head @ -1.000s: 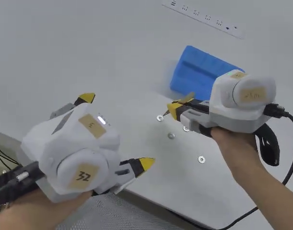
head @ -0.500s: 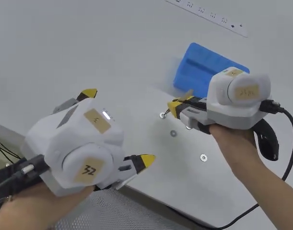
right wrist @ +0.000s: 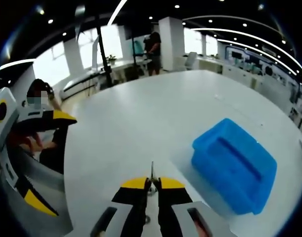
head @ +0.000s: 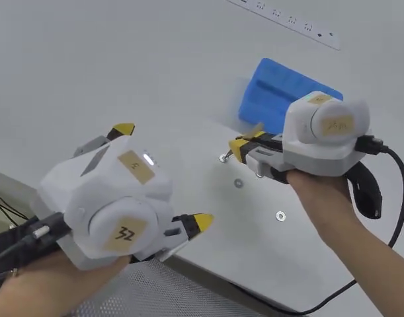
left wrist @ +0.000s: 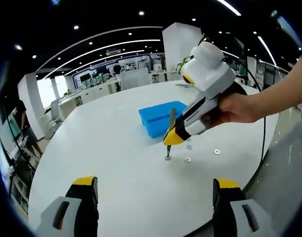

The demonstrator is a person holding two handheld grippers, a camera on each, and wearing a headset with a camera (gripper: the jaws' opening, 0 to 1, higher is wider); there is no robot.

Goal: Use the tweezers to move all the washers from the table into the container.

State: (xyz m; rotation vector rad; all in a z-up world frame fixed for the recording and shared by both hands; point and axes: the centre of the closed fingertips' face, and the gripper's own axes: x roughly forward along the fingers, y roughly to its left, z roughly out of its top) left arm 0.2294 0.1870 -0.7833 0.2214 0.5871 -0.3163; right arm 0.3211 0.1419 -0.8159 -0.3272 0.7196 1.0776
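Observation:
My right gripper (head: 238, 146) is shut on thin metal tweezers (left wrist: 171, 123) that point down at the white table. Their tip meets a small steel washer (left wrist: 167, 158), which lies on the table just left of the gripper (head: 223, 158). Three more washers lie close by (head: 238, 183) (head: 280, 216) (left wrist: 189, 147), one partly under the gripper. The blue container (head: 287, 92) stands behind them, also to the right of the shut jaws (right wrist: 235, 165). My left gripper (head: 162, 175) hovers open at the table's near edge, holding nothing, with its yellow-tipped jaws wide apart (left wrist: 154, 185).
A white power strip (head: 287, 23) lies at the table's far side. The near table edge (head: 208, 274) runs under my left gripper. A black cable (head: 393, 218) hangs from the right gripper. Other desks and people are far off in the hall.
The picture has shifted a little with my head. The right gripper, with the tweezers, has edged slightly closer to the leftmost washer. The left gripper stays open in place.

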